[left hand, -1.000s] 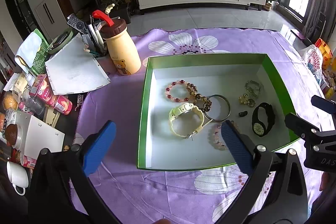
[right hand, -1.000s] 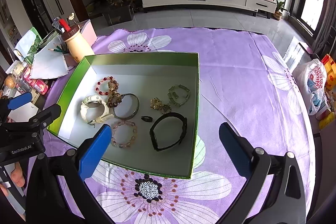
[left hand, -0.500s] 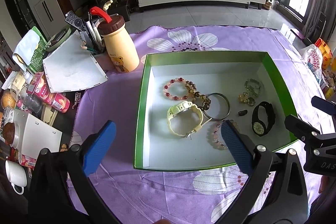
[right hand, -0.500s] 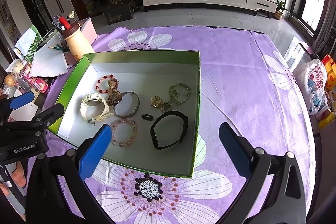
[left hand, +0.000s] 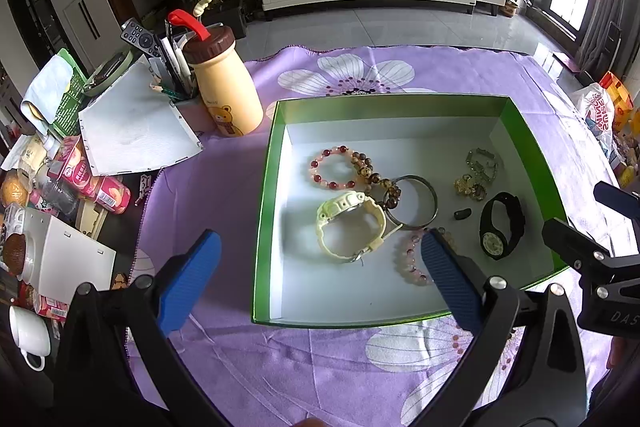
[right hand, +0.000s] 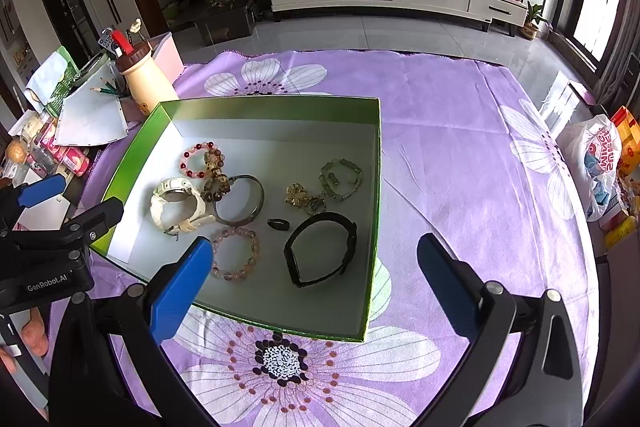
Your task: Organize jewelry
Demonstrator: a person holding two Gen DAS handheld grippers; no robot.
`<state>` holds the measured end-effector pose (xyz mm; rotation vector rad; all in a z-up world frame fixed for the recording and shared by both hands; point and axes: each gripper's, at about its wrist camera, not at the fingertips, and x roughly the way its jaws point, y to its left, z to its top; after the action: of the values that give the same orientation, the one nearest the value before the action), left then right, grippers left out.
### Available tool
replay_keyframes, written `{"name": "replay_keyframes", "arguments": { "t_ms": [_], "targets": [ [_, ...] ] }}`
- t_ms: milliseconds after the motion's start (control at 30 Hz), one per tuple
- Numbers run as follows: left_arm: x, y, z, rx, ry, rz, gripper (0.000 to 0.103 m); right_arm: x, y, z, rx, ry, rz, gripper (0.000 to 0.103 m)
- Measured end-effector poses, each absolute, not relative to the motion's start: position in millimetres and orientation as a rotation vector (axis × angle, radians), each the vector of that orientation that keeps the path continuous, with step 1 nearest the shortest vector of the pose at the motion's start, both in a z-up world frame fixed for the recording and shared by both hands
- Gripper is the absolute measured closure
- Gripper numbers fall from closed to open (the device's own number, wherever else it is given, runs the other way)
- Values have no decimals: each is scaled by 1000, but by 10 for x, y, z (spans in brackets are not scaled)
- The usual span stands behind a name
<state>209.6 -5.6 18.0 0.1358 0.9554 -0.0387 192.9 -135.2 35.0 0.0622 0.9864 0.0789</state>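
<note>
Green box (left hand: 276, 163): light card tray on the bench; all jewelry lies inside.
Cream watch (left hand: 350, 223): stiff strap; grip across the band.
Pink bead bracelet (right hand: 236, 253): slippery, elastic; pinch one side.
Left tongs (left hand: 316, 279): wide, empty.
Right tongs (right hand: 312, 283): wide, empty.

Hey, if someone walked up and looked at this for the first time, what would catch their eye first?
Probably the green box on the purple flowered cloth, with jewelry loose on its pale floor: a cream watch at the left, a black watch toward the right wall, and beaded bracelets between. Next, the blue-padded left claw and right claw, both open, nearer the camera than the box.
</note>
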Motion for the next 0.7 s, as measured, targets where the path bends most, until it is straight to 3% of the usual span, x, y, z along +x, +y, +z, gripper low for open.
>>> {"name": "replay_keyframes", "arguments": {
  "t_ms": [700],
  "targets": [
    [2124, -64, 144, 139, 964, -40, 2, 1941, -1337, 304, 57, 995, 78, 1]
  ]
}}
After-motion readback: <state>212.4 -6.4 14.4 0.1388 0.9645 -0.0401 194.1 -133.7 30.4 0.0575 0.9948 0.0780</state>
